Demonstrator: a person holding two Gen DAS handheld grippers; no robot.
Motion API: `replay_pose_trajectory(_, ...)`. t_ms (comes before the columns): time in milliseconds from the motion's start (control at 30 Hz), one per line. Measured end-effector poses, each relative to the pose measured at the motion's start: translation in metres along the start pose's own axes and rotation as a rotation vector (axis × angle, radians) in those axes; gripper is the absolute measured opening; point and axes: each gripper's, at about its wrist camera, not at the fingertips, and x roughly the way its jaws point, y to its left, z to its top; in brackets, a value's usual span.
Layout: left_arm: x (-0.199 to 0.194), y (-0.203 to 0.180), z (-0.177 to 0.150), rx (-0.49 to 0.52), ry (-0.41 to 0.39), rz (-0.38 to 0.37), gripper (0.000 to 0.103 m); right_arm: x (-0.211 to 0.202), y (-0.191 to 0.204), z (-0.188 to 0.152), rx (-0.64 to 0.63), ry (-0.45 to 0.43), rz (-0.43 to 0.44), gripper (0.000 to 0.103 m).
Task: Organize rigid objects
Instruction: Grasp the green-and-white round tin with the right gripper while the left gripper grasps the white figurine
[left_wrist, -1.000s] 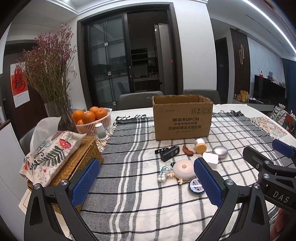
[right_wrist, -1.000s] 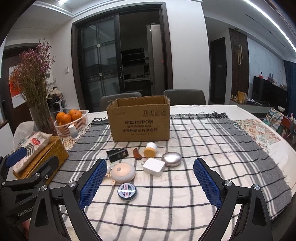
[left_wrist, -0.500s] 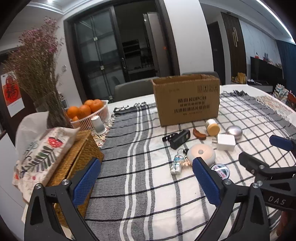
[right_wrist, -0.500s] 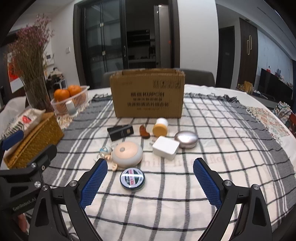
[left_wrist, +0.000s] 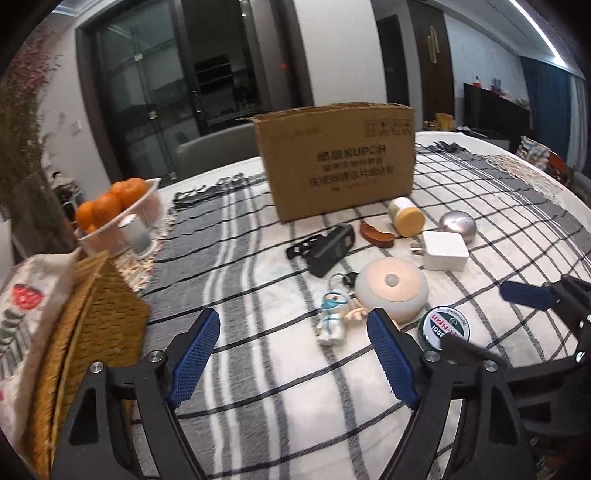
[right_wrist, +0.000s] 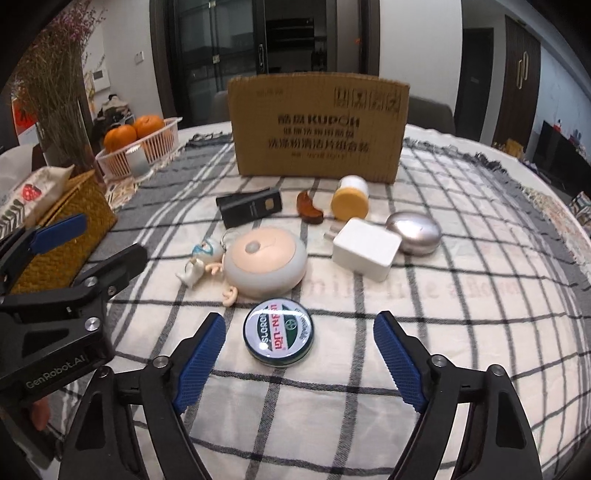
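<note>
A cluster of small objects lies on the plaid cloth before an open cardboard box (right_wrist: 319, 125): a round green tin (right_wrist: 279, 332), a round peach night light (right_wrist: 265, 261), a white charger (right_wrist: 366, 248), a silver oval (right_wrist: 413, 232), a yellow-capped jar (right_wrist: 350, 198), a brown piece (right_wrist: 308, 207), a black device (right_wrist: 248, 206) and a figurine keychain (right_wrist: 201, 258). My right gripper (right_wrist: 300, 354) is open and empty, its fingers either side of the tin, just short of it. My left gripper (left_wrist: 293, 354) is open and empty, left of the figurine (left_wrist: 334, 320).
A wicker tissue box (left_wrist: 74, 332) stands at the left table edge, with a white basket of oranges (left_wrist: 122, 210) and a vase of dried flowers (right_wrist: 59, 92) behind it. Chairs stand behind the table.
Both grippers have moved forward and down toward the objects. The right gripper's fingers now flank the tin. Both stay open.
</note>
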Motion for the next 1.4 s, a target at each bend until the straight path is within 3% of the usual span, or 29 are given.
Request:
replay_pose_trajectory(400, 0.038, -0.006, -0.006, 0.014, 0.071, -0.096, 0.061, 0.023, 0.003, -0.002, -0.027, 0.047, 0.020, 0.067)
replay_pose_trajectory(833, 0.066, -0.010, -0.011, 0.044, 0.132, -0.139, 0.035, 0.035, 0.003, 0.001, -0.027, 0.074, 0.024, 0.065)
replay_pose_trajectory(1067, 0.073, -0.011, -0.009, 0.046, 0.153, -0.148, 0.031, 0.038, 0.002, 0.003, -0.021, 0.078, 0.032, 0.062)
replay_pose_trajectory(1200, 0.075, -0.012, -0.006, 0.047, 0.157, -0.153, 0.025, 0.039, 0.002, 0.004, -0.018, 0.078, 0.042, 0.053)
replay_pose_trajectory(1400, 0.074, -0.011, -0.006, 0.022, 0.158, -0.155, 0.021, 0.039, 0.000, 0.005, -0.009, 0.075, 0.042, 0.053)
